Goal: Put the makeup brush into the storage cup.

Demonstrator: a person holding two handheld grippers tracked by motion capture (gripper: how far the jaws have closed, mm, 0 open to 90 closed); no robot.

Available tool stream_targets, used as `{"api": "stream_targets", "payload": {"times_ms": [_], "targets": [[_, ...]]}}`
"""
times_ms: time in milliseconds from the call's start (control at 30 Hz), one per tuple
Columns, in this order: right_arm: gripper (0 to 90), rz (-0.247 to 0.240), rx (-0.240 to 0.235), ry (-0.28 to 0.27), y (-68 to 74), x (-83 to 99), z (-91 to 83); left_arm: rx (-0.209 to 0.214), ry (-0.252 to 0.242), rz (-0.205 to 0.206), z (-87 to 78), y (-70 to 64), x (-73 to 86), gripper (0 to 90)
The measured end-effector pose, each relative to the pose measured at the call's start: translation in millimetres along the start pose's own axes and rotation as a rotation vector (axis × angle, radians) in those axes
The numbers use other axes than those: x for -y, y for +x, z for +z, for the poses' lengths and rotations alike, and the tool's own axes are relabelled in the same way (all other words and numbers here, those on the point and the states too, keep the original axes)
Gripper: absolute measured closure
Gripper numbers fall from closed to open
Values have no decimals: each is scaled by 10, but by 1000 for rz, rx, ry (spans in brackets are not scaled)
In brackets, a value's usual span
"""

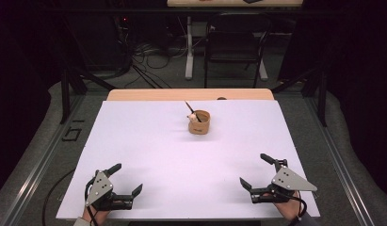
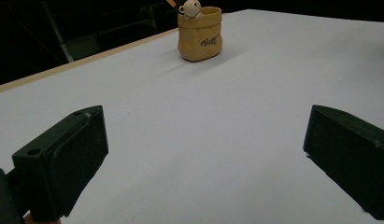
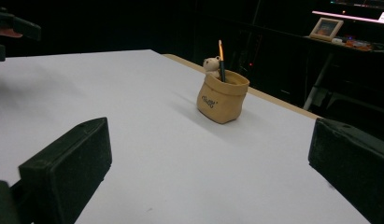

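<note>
Left gripper (image 1: 125,178) and right gripper (image 1: 253,170) gape empty; the pen pot's (image 1: 199,122) label is illegible.

A table (image 1: 134,94) with a pale wooden top carries a large white sheet (image 1: 149,155) that covers nearly all of it; a strip of bare wood shows along the far edge. On the sheet, toward the far side and a little right of centre, stands a small tan sack-shaped pot (image 1: 199,123). A tiny white bear figure (image 1: 192,116) sits at its rim, and a dark pencil (image 1: 191,109) leans out of it, tilted to the far left.
</note>
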State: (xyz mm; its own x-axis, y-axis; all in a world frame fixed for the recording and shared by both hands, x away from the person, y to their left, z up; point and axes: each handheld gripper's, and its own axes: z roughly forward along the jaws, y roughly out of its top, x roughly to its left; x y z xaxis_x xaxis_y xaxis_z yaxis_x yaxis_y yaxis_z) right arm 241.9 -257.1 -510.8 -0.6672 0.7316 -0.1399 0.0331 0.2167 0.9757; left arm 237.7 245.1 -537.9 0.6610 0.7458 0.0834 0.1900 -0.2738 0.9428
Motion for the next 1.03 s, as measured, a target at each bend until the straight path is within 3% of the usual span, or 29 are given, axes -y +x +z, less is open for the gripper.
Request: {"api": "stream_targets", "payload": {"times_ms": [533, 1033], "targets": [[0, 2, 24, 17, 40, 127, -200, 4, 0, -1, 1, 0, 3, 0], [0, 5, 43, 20, 48, 139, -233, 4, 9, 10, 20, -2, -3, 0]]}}
